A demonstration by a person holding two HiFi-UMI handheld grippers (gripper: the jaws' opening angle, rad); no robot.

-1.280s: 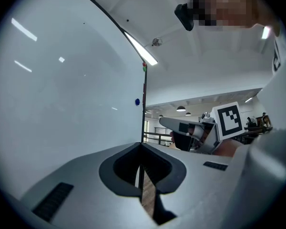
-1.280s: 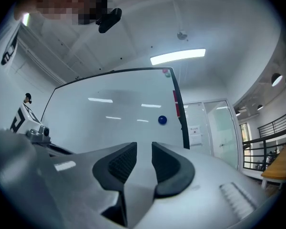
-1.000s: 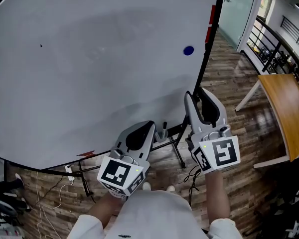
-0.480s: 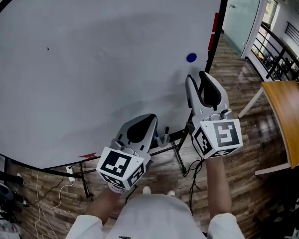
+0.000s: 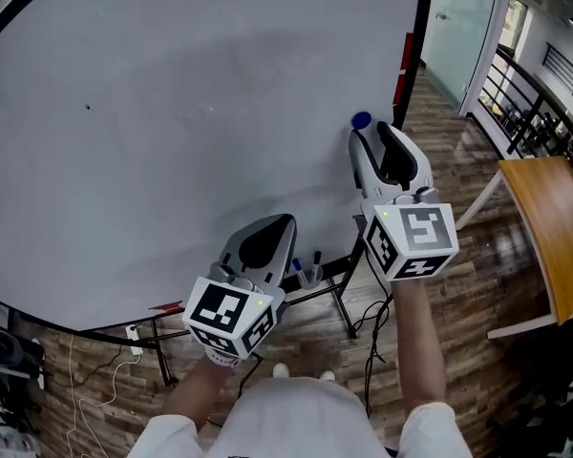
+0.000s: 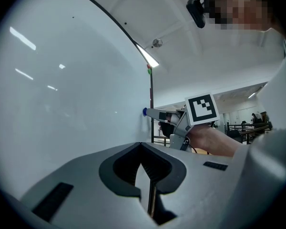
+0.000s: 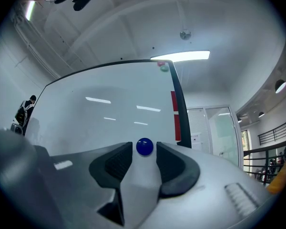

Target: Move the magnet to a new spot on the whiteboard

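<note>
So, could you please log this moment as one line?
right gripper: jaws opening, blue magnet on whiteboard at tips, ungripped | left gripper: shut, empty

Left hand-held gripper [image 5: 270, 223], jaws together

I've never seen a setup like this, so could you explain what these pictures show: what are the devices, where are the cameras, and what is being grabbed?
There is no robot here: a person holds a hand tool called a gripper in each hand. The head view comes from a camera on the person's head, looking down at both. The two gripper views come from cameras riding on each gripper, looking along its fingers. In front stands a whiteboard with a small blue magnet stuck to it. The right gripper is up at the board; its fingers are opening, with the magnet between them but not squeezed. The left gripper hangs lower, away from the magnet, fingers together and empty.
</note>
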